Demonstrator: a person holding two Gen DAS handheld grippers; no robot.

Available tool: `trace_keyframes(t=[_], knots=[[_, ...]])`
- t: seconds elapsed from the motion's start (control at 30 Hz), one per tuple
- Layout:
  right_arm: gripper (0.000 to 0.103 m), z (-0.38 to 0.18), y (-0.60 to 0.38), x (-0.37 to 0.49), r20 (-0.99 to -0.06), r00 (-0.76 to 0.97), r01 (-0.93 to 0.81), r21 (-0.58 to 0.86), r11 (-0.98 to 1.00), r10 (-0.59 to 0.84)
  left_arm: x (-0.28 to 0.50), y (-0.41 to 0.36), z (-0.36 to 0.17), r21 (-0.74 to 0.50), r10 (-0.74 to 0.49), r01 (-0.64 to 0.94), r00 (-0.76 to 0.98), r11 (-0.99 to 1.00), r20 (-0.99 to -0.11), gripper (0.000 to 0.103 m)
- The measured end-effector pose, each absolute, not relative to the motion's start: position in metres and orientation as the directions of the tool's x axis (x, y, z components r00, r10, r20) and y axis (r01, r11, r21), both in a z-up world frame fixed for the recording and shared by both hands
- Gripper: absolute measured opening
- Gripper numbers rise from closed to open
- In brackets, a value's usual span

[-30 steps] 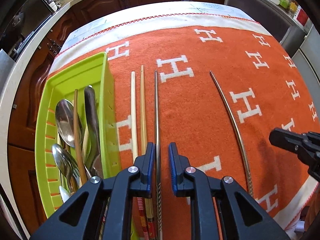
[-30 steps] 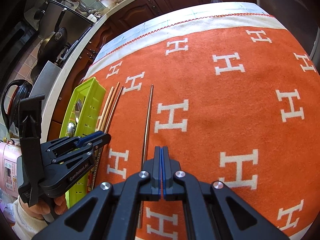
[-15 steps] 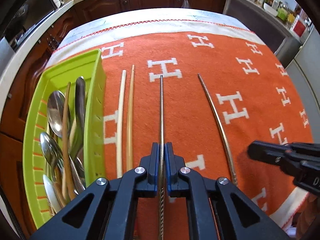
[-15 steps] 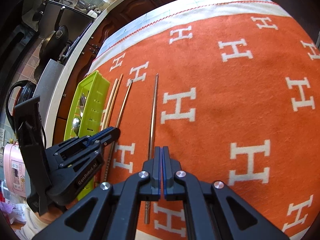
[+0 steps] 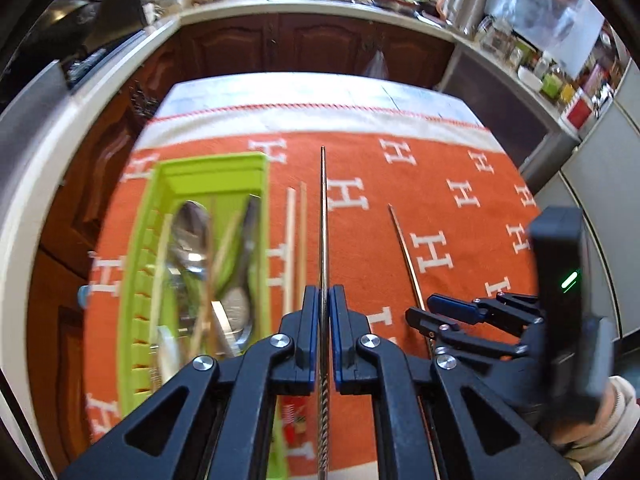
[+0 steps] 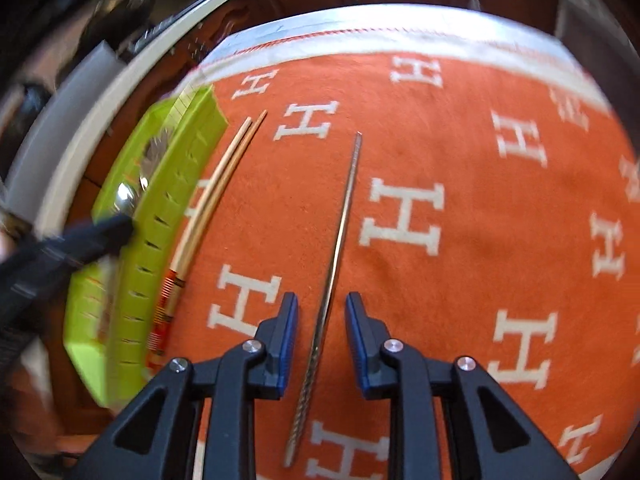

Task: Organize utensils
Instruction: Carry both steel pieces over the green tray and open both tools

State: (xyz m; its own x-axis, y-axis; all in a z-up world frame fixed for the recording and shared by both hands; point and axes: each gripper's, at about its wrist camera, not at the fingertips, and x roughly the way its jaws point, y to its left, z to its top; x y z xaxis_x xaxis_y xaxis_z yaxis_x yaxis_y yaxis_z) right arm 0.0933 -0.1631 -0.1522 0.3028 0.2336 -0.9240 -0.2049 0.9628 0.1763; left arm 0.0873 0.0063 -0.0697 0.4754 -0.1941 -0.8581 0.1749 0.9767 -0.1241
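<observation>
Steel chopstick [image 5: 323, 216] in left gripper [image 5: 324, 300]; its mate [image 6: 340, 232] between open right gripper [image 6: 322, 308] fingers.

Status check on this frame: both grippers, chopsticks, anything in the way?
Left gripper shut on metal chopstick. Right gripper open, straddling second metal chopstick. Green tray left, nothing blocking.
</observation>
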Motion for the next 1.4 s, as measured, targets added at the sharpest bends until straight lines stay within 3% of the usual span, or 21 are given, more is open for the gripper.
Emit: trace_keyframes(t=[0.13, 0.27, 0.47, 0.7, 0.87, 1.03, 1.2, 1.33, 1.4], knots=[[0.014, -0.154, -0.14, 0.086, -0.924, 0.375, -0.241, -0.021, 0.97, 0.073, 0.079, 0.033, -0.053, -0.111, -0.162, 0.128, 0.508, 0.985, -0.846, 0.003], [0.005, -0.154, -0.142, 0.088, -0.926, 0.369, -0.206, -0.002, 0.979, 0.076, 0.075, 0.055, -0.045, -0.093, -0.126, 0.088, 0.529, 0.992, -0.839, 0.003], [0.005, -0.149, -0.162, 0.101, -0.922, 0.312, -0.105, 0.207, 0.973, 0.23, 0.071, 0.089, -0.036, -0.065, -0.069, 0.026, 0.556, 0.998, -0.829, 0.003], [0.005, -0.098, -0.14, 0.103, -0.799, 0.307, -0.157, 0.493, 0.856, 0.517, 0.076, 0.102, -0.055, -0.046, -0.034, -0.008, 0.521, 0.999, -0.853, 0.003], [0.005, -0.087, -0.087, 0.105, -0.771, 0.247, -0.227, 0.543, 0.809, 0.587, 0.079, 0.105, -0.073, -0.034, -0.023, -0.014, 0.489, 0.999, -0.872, 0.003], [0.006, -0.102, -0.063, 0.117, -0.773, 0.207, -0.186, 0.57, 0.8, 0.599, 0.082, 0.114, -0.076, -0.021, 0.011, -0.06, 0.493, 0.998, -0.87, 0.004], [0.008, -0.113, -0.049, 0.123, -0.784, 0.164, -0.163, 0.576, 0.801, 0.598, 0.084, 0.125, -0.071, -0.039, 0.009, -0.084, 0.513, 0.996, -0.858, 0.027], [0.009, -0.111, -0.049, 0.122, -0.8, 0.173, -0.179, 0.549, 0.817, 0.575, 0.086, 0.13, -0.07, -0.061, 0.001, -0.103, 0.519, 0.993, -0.855, 0.033], [0.009, -0.109, -0.053, 0.122, -0.804, 0.18, -0.187, 0.537, 0.823, 0.566, 0.086, 0.13, -0.069, -0.067, 0.0, -0.108, 0.526, 0.992, -0.851, 0.041]])
